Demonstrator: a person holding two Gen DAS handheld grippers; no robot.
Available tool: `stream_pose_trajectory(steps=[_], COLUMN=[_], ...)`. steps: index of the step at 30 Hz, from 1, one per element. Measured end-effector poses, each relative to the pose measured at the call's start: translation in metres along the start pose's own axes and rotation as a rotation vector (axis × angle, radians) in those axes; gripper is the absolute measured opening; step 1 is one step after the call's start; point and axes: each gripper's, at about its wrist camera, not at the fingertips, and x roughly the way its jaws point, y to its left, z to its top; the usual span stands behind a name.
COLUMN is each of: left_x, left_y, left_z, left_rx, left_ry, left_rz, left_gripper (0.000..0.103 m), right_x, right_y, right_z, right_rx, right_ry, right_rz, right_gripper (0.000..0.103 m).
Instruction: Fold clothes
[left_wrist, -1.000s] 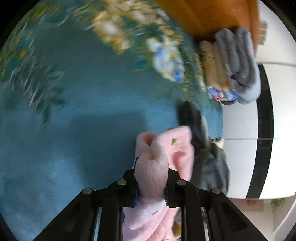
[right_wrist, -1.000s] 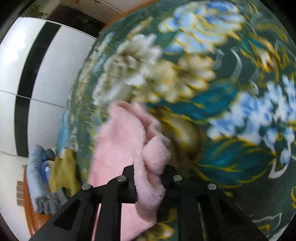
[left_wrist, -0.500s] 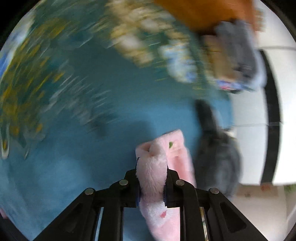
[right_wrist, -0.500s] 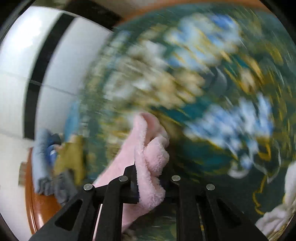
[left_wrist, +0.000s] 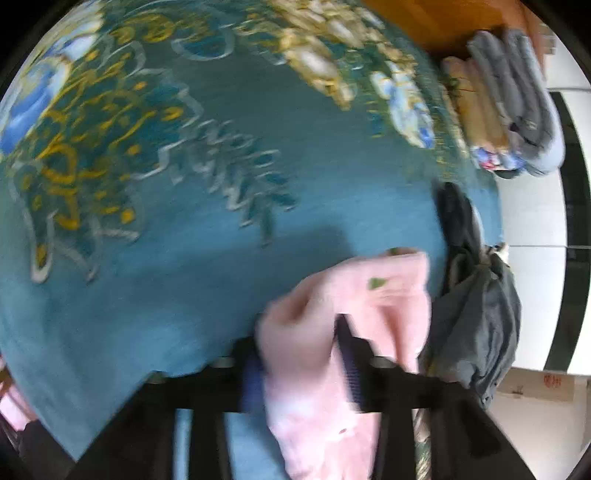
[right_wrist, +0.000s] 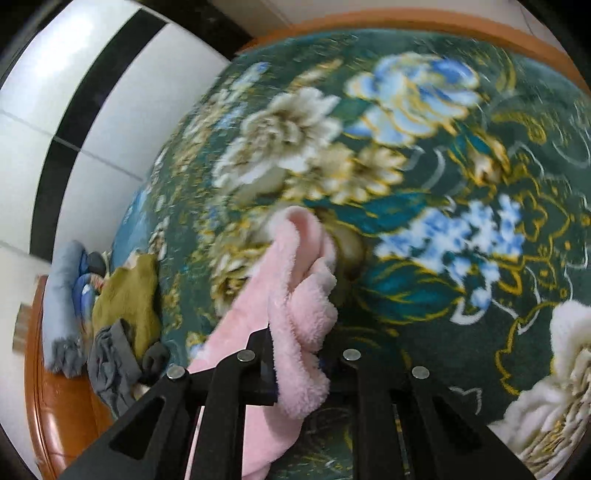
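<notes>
A fluffy pink garment is held by both grippers above a teal floral blanket. My left gripper is shut on a bunched edge of the pink garment, which hangs down between the fingers. My right gripper is shut on another bunched part of the same pink garment, with cloth trailing down to the left. The blanket lies close beneath.
A dark grey garment lies at the blanket's right edge. A stack of folded clothes sits at the far corner, also seen in the right wrist view on a wooden bed frame. White tiled floor lies beyond.
Both grippers have swung across the blanket with the pink garment still gripped. In the left view the garment has spread wider and the view has shifted sideways.
</notes>
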Motion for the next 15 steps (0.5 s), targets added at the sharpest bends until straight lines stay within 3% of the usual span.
stream_pose_trajectory(steps=[8,15], left_x=[-0.061,-0.002], left_y=[-0.024,-0.106], left_z=[-0.034,-0.196], left_rx=[0.148,0.486], left_ry=[-0.074,0.116], left_rz=[-0.04,-0.083], left_gripper=[0.057,0.059], right_x=[-0.029,-0.054], right_y=[0.027,0.102], right_z=[-0.006,-0.026], right_rx=[-0.08,-0.309], right_ry=[-0.036,-0.056], right_rz=[0.018,0.038], right_gripper=[0.015,0.015])
